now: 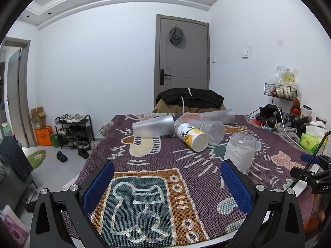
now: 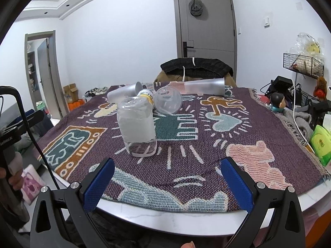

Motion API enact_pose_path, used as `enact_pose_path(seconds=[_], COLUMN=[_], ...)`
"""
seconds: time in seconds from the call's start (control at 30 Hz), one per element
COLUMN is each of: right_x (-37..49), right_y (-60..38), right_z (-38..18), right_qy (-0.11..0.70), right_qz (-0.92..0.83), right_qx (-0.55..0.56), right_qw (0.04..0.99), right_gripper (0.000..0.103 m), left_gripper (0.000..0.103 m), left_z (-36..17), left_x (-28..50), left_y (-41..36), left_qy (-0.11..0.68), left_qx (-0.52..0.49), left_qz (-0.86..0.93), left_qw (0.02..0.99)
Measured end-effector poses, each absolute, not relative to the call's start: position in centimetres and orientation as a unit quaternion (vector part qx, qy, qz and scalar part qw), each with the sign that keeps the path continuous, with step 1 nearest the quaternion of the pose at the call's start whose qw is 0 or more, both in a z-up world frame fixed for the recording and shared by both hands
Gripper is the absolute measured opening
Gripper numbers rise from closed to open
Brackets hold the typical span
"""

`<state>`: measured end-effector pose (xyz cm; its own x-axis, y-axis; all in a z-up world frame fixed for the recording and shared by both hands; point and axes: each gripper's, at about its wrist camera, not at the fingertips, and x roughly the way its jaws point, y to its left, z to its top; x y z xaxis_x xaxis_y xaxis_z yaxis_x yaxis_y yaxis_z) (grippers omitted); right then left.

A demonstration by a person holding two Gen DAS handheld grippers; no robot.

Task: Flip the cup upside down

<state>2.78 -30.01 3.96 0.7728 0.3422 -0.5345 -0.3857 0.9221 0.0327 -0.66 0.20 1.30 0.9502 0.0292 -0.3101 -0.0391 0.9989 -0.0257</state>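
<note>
A clear plastic cup (image 1: 240, 152) (image 2: 137, 127) stands upside down on the patterned cloth, base up. Three frosted cups lie on their sides farther back: one at the left (image 1: 154, 126) (image 2: 124, 93), one in the middle (image 1: 209, 129) (image 2: 168, 100), one at the far right (image 1: 217, 116) (image 2: 204, 86). A white and yellow labelled cup (image 1: 191, 136) (image 2: 146, 95) lies between them. My left gripper (image 1: 167, 177) is open and empty, near the table's front left. My right gripper (image 2: 167, 177) is open and empty, at the front edge, short of the upside-down cup.
The patterned cloth (image 1: 144, 186) (image 2: 206, 144) covers a white table (image 2: 186, 221). A chair with dark clothing (image 1: 190, 99) stands behind it. Clutter, cables, a figurine (image 2: 278, 101) and green packets (image 2: 321, 142) fill the right side. A shoe rack (image 1: 74, 130) stands on the floor at left.
</note>
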Motion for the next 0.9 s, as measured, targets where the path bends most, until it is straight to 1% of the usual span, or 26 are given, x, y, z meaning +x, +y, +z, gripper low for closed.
enact_pose_path(seconds=[0.33, 0.9], right_x=[2.80, 2.78], right_y=[-30.74, -30.41], right_z=[4.02, 3.83], right_qy=[0.271, 0.273], right_qz=[0.193, 0.197], right_qx=[-0.029, -0.033], right_qw=[0.943, 0.941], right_gripper=[0.103, 0.103], left_gripper=[0.103, 0.103], left_z=[1.98, 2.09], left_x=[-0.94, -1.29], left_y=[-0.50, -0.10], left_qy=[0.149, 0.144], left_qx=[-0.003, -0.011], left_qz=[0.014, 0.013], left_qw=[0.989, 0.989])
